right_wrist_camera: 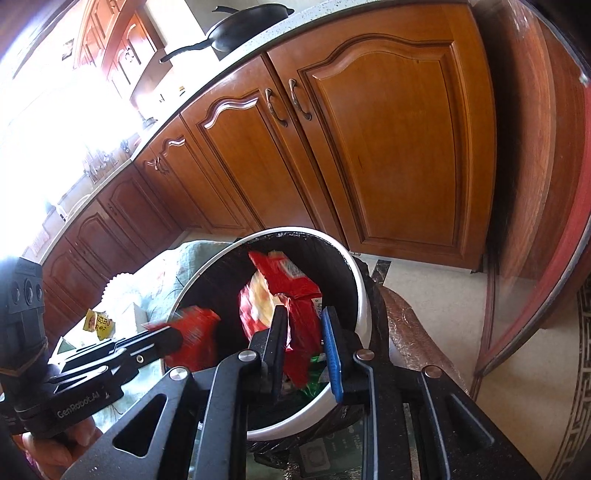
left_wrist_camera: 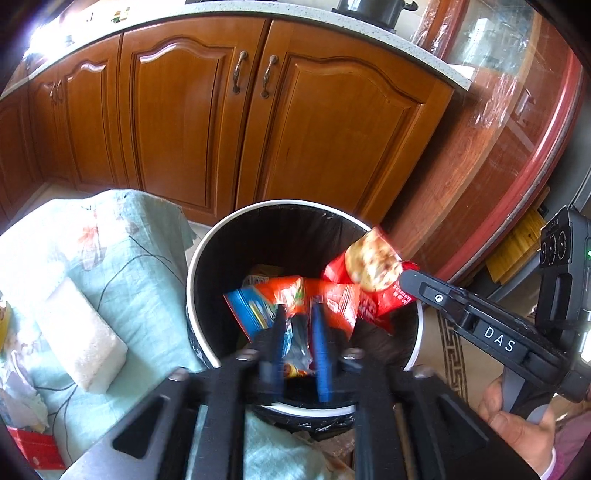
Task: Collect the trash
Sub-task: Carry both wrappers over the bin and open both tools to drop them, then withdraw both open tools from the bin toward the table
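A round white-rimmed trash bin lined with a black bag [left_wrist_camera: 207,254] is seen low in both wrist views, standing on the floor before brown wooden cabinet doors with curved metal handles [left_wrist_camera: 207,122]. The left gripper [left_wrist_camera: 299,314] is held over the bin's opening, its blue-padded jaws slightly parted; a crumpled red and blue snack wrapper [left_wrist_camera: 291,295] hangs blurred just past its fingertips, at about 12 o'clock from them, and whether the pads still press on it cannot be told. In the left view the right gripper [left_wrist_camera: 404,278] enters from 3 o'clock with a red crinkled snack bag printed with pale biscuits [left_wrist_camera: 369,266] at its tip over the bin's rim. In the right view this gripper [right_wrist_camera: 304,321] is seen with the red bag [right_wrist_camera: 299,321] between its slightly parted jaws; a firm clamp cannot be confirmed. More wrappers lie inside the bin. At 9 o'clock from the bin in the left view, a pale green flowered cloth [left_wrist_camera: 140,266] is spread, and a white rectangular block [left_wrist_camera: 81,332] rests on it. A black frying pan [right_wrist_camera: 251,22] sits on the speckled countertop [right_wrist_camera: 236,55] at 12 o'clock in the right view.
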Tool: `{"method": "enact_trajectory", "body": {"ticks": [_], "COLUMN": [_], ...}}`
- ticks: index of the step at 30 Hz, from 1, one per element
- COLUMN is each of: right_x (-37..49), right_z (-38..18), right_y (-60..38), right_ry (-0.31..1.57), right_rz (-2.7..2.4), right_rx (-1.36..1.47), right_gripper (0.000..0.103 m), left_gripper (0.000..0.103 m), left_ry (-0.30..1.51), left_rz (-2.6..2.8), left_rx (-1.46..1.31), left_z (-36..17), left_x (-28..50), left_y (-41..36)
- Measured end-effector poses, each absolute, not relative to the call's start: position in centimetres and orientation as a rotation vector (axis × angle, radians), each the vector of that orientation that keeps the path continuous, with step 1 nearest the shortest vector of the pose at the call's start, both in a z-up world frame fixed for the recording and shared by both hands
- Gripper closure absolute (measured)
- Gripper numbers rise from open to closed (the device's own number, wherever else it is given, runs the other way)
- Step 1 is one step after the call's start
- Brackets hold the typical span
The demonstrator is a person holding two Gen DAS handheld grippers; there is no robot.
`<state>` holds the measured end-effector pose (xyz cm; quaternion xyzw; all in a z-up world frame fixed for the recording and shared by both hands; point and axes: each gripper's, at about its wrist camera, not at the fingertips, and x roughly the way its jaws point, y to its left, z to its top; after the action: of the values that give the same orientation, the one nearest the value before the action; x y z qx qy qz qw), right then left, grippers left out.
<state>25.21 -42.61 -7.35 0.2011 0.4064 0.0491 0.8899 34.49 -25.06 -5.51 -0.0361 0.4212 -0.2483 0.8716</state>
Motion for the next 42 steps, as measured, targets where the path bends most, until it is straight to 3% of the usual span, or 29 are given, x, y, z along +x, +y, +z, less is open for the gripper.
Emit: {"method": "enact_trajectory", "body": {"ticks": [4,7,11,14,42], "right_x": [25.0,24.5,23.6,22.7,17.3], "right_z": [-7.5,-7.4,-7.0,-6.6,-5.7], "right_y": [-42.9,-42.9,-42.5,-41.9,-29.9], "right_ry": [0.837,0.827,0.807,0.793,0.834], "right_rz": [0.111,0.125,0.144,0.163,0.363], "right_rx": [0.441,0.462,0.485,0.491,0.382], "right_gripper": [0.057,0.048,0.022,0.017,0.016], "left_gripper": [0.061,0.058,0.050,0.046,0.041], "left_ry": [0.867,0.862,0.852,0.839,0.840], "left_rz": [-0.504,-0.500,-0.490,-0.472,-0.284], "left_rx": [-0.084,-0.093,-0.112,-0.108,-0.215], "left_z": [-5.3,-5.2,-5.1,-5.1,-5.0], "left_x": [34.0,33.5,32.1,30.7,18.2], "left_y": [-24.8,-24.5,-23.1,-21.6,-6.1]}}
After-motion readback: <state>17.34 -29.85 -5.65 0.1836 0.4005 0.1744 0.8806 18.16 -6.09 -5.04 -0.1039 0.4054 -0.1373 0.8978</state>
